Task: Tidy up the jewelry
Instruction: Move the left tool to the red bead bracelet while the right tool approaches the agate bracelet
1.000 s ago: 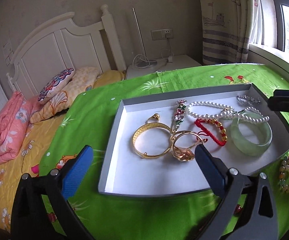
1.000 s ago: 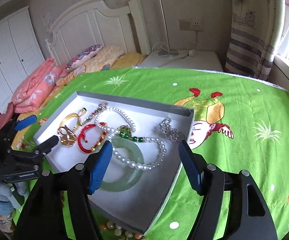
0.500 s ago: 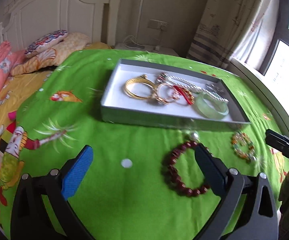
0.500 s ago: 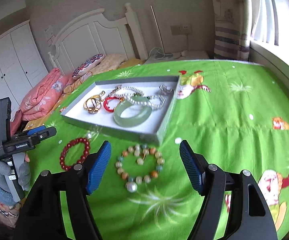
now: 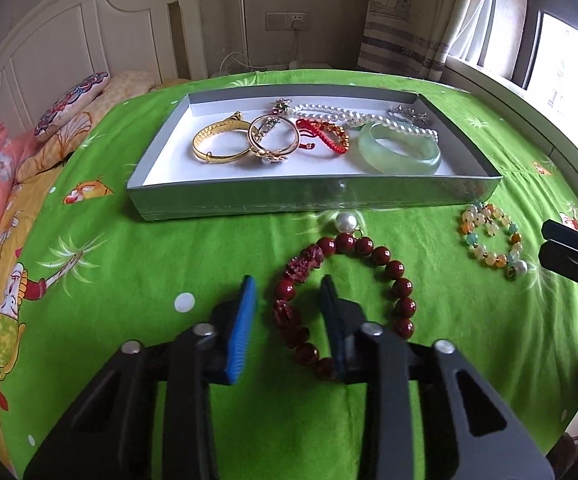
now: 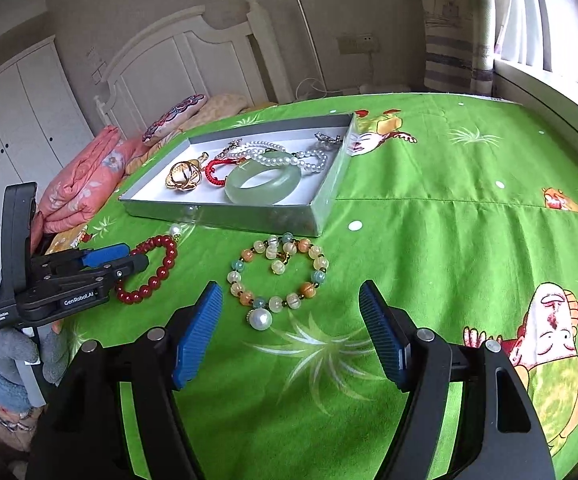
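A dark red bead bracelet (image 5: 369, 248) (image 6: 161, 268) lies on the green bedspread in front of the grey tray (image 5: 249, 196) (image 6: 225, 216). My left gripper (image 5: 287, 282) (image 6: 129, 258) straddles its left strand. The jaws are closing, and a gap still shows between the blue pad and the beads. A pastel bead bracelet (image 5: 478, 251) (image 6: 275, 303) with a pearl lies to the right, just ahead of my open right gripper (image 6: 289, 286) (image 5: 561, 244), which holds nothing. The tray holds a jade bangle (image 5: 397, 162) (image 6: 263, 192), gold bangles (image 5: 209, 156), a red cord bracelet (image 5: 325, 136) and pearl strands (image 5: 329, 112).
The green cartoon-print bedspread (image 6: 449, 240) stretches wide to the right of the tray. Pillows (image 5: 73, 104) and a pink folded blanket (image 6: 85, 184) lie at the left by the white headboard. A gloved hand (image 6: 9, 352) holds the left gripper. A window sill runs along the right.
Both grippers drew back from over the tray to the bedspread in front of it. The left jaws narrowed from wide open around the red bracelet's strand. The right jaws kept their width.
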The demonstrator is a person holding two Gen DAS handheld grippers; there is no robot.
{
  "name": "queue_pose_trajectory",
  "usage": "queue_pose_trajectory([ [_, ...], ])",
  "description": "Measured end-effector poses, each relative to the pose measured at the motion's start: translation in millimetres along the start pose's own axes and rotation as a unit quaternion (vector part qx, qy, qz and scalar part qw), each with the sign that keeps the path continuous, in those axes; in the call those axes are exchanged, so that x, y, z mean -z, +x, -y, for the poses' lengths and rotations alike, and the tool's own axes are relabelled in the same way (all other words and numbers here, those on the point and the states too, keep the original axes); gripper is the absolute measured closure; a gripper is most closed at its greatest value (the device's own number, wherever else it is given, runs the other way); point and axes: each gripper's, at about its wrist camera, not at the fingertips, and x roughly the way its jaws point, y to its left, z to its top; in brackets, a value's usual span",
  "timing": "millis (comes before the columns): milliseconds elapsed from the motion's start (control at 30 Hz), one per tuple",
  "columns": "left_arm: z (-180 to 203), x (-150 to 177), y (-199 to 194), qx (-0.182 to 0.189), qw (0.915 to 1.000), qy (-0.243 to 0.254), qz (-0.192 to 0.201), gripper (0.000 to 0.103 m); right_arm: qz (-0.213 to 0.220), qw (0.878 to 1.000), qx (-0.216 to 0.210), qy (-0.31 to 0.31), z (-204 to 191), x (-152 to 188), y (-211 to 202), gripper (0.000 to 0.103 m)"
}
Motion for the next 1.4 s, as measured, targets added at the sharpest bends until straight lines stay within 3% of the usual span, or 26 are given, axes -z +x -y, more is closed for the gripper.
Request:
queue_pose_trajectory([
  [200, -20, 4, -4, 0.046, 0.9977, -0.049, 0.007, 0.091, -0.002, 1.000, 0.001, -0.004, -2, 2, 0, 0.034],
  [367, -43, 12, -16, 0.092, 0.9888, -0.108, 0.048, 0.092, -0.010, 1.000, -0.003, -0.024, -7, 2, 3, 0.036],
  [500, -48, 13, -19, 0.104, 0.9859, -0.119, 0.053, 0.092, -0.001, 0.997, -0.035, -0.062, -17, 6, -2, 0.037],
  [600, -52, 14, -21, 0.115, 0.9831, -0.130, 0.059, 0.092, 0.026, 0.992, -0.091, -0.078, -18, 9, -16, 0.037],
  [667, -54, 14, -20, 0.117, 0.9823, -0.134, 0.058, 0.092, 0.063, 0.990, -0.112, -0.056, -8, 11, -29, 0.037],
  [767, -52, 13, -18, 0.113, 0.9834, -0.132, 0.052, 0.092, 0.096, 0.988, -0.115, 0.033, 22, 6, -41, 0.037],
  [833, -50, 13, -16, 0.111, 0.9843, -0.129, 0.046, 0.092, 0.098, 0.985, -0.105, 0.091, 41, 3, -42, 0.039],
  [900, -49, 12, -13, 0.108, 0.9850, -0.128, 0.040, 0.092, 0.083, 0.987, -0.084, 0.105, 44, 0, -37, 0.044],
  [1067, -43, 11, -8, 0.100, 0.9879, -0.116, 0.026, 0.092, 0.027, 0.999, 0.015, 0.017, 6, -11, -12, 0.052],
  [1400, -38, 11, -5, 0.077, 0.9911, -0.107, 0.018, 0.091, -0.043, 0.993, 0.103, -0.036, -5, -25, 34, 0.058],
])
